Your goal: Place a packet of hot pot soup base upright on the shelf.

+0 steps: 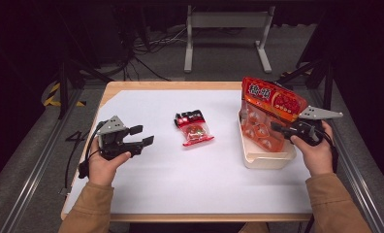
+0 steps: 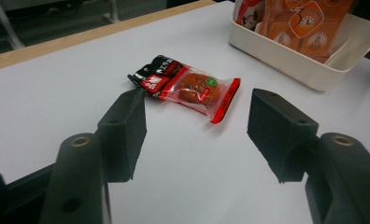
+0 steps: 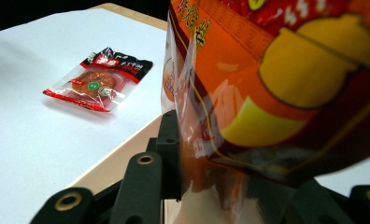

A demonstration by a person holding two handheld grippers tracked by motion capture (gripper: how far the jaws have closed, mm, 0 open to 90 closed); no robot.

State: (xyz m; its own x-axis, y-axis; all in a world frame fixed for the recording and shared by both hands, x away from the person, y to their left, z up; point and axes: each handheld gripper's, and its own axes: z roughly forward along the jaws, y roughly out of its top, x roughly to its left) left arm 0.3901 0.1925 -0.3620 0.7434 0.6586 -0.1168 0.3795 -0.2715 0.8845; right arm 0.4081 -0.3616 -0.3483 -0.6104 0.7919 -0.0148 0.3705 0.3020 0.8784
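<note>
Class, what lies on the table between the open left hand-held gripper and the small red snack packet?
Nothing: the left gripper view shows bare white table between the left hand-held gripper and small red snack packet.

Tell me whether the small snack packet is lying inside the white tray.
No, the small snack packet lies on the table, apart from the white tray.

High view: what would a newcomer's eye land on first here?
First the big orange snack bag, standing in the white bin at the table's right and pinched by the right hand-held gripper. Next the small red packet lying alone mid-table on the white sheet, with the left hand-held gripper open and pointed toward it.
</note>
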